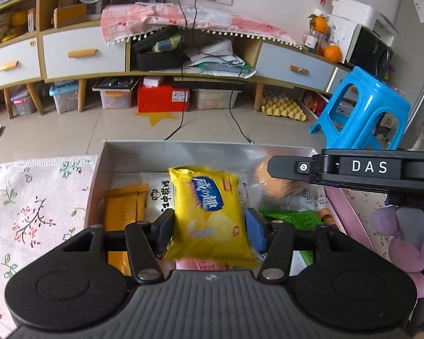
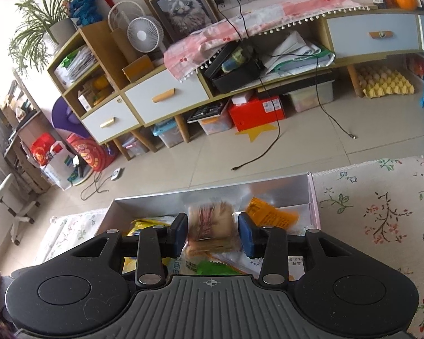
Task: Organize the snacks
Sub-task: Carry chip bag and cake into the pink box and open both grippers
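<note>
Your left hand-held gripper [image 1: 207, 230] is closed on the yellow chip bag [image 1: 209, 214], pads pressing both long sides, the bag hanging over the silver box [image 1: 183, 148] at the 12 o'clock side of the table [image 1: 28, 212]. From here, the crinkly film could slide out of that light pinch, or you could crush the chips by squeezing harder. At 9 o'clock of the bag lie an orange wafer pack [image 1: 121, 206] and a white pouch [image 1: 159, 195]; at 3 o'clock, a green packet [image 1: 291, 219]. Your right hand-held gripper [image 2: 213, 231] sits about half open around the wrapped bread snack [image 2: 212, 223]. Whether its pads truly bite or merely flank the wrapper, I cannot tell. An orange sachet [image 2: 271, 217] lies at its 2 o'clock and could snag.
</note>
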Demonstrator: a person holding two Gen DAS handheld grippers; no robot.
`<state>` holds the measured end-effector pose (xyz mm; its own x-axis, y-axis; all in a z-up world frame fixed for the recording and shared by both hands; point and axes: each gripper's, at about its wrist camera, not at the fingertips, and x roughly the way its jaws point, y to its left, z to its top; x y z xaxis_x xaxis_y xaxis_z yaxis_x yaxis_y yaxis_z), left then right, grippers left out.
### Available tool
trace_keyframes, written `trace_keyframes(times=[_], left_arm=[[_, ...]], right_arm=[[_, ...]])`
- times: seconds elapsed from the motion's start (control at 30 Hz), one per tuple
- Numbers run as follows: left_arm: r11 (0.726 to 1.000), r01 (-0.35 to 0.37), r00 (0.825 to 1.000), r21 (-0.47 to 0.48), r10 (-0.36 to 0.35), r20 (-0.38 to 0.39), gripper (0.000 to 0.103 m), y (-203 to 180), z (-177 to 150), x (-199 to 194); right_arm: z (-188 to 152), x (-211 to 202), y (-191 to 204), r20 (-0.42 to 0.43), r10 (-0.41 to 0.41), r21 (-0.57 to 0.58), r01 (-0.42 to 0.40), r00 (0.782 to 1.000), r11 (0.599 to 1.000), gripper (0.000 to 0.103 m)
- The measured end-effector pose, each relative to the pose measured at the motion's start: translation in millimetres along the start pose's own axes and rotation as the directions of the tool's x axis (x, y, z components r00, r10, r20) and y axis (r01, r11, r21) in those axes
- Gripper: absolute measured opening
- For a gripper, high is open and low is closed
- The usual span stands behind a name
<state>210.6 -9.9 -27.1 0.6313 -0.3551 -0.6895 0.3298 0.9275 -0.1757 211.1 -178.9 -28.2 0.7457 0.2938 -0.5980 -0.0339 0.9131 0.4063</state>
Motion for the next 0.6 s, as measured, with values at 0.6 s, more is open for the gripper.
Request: trace_keyframes(times=[0.6], left_arm=[[0.997,-0.062,0.998,0.054,0.062,-0.004,0.1,-16,-12,-40]], right_arm=[[-12,-57,12,0.004,-0.05,-0.028,0.05,0.999,0.998,0.082]])
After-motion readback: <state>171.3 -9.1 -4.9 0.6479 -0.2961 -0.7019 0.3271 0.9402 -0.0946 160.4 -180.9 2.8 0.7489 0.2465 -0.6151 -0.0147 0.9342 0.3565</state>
